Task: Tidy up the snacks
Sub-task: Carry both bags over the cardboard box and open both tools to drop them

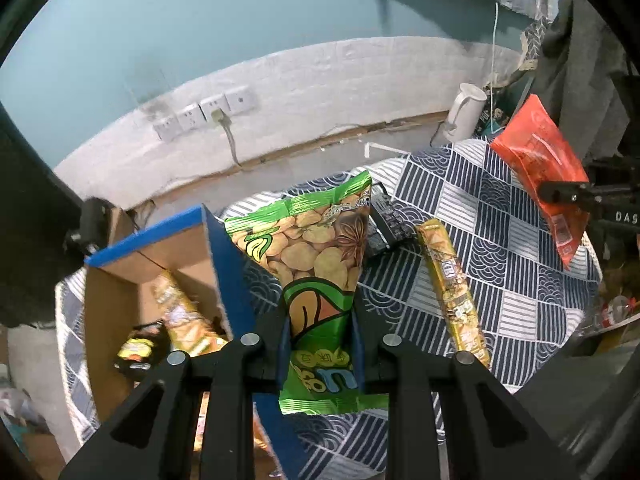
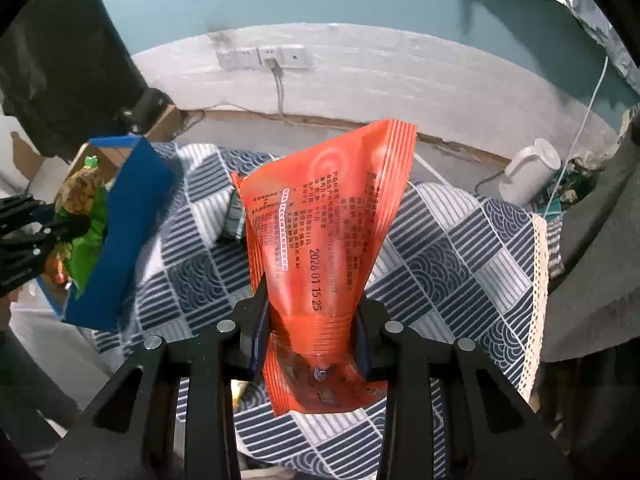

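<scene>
My left gripper [image 1: 320,344] is shut on a green bean snack bag [image 1: 316,256], held upright just right of the blue cardboard box [image 1: 224,256]. The box holds a gold packet [image 1: 180,312] and a dark packet [image 1: 138,350]. My right gripper [image 2: 312,340] is shut on an orange snack bag [image 2: 324,224], held above the checked cloth [image 2: 440,264]. The orange bag also shows at the right in the left wrist view [image 1: 540,160]. The green bag [image 2: 86,224] and the blue box [image 2: 128,224] show at the left in the right wrist view. A long gold snack bar [image 1: 452,288] lies on the cloth.
A small dark packet [image 1: 386,220] lies on the cloth behind the green bag. A white kettle [image 1: 464,112] stands on the floor at the back right. Wall sockets [image 1: 208,114] with a plugged cable sit on the white wall. A dark object [image 1: 28,216] stands left.
</scene>
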`<state>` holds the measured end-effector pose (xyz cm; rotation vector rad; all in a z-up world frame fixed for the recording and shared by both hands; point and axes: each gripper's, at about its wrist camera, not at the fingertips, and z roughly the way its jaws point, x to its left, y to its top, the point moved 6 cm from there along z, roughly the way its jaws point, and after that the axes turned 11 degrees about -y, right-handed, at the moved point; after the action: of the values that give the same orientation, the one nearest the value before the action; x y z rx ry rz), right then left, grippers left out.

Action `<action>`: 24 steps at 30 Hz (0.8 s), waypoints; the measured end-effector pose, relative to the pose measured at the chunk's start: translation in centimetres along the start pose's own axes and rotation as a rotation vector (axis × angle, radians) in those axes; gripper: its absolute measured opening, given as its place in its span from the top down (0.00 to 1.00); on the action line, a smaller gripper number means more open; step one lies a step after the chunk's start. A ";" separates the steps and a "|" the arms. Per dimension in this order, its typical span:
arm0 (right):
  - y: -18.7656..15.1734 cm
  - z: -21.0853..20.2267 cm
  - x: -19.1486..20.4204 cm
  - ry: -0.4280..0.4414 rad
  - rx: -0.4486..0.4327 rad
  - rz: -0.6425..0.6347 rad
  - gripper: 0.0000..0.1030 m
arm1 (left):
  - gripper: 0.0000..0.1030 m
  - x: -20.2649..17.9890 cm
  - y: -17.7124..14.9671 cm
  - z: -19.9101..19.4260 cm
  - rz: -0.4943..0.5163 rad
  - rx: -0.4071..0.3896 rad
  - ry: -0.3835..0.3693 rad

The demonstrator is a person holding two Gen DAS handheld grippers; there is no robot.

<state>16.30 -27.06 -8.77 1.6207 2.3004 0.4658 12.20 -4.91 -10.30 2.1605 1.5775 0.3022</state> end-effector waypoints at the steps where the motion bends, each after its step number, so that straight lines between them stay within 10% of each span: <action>1: 0.1 -0.2 0.2 0.006 -0.006 0.002 0.68 | 0.76 0.0 0.0 -0.4 0.004 -0.008 0.000; 24: 4.6 -1.7 10.8 0.137 -0.063 -0.133 0.68 | 0.76 4.7 -2.0 -5.9 -0.008 -0.103 0.107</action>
<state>16.02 -15.59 -5.84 1.4366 2.4467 0.6289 9.51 1.35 -6.42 2.0906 1.5909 0.4930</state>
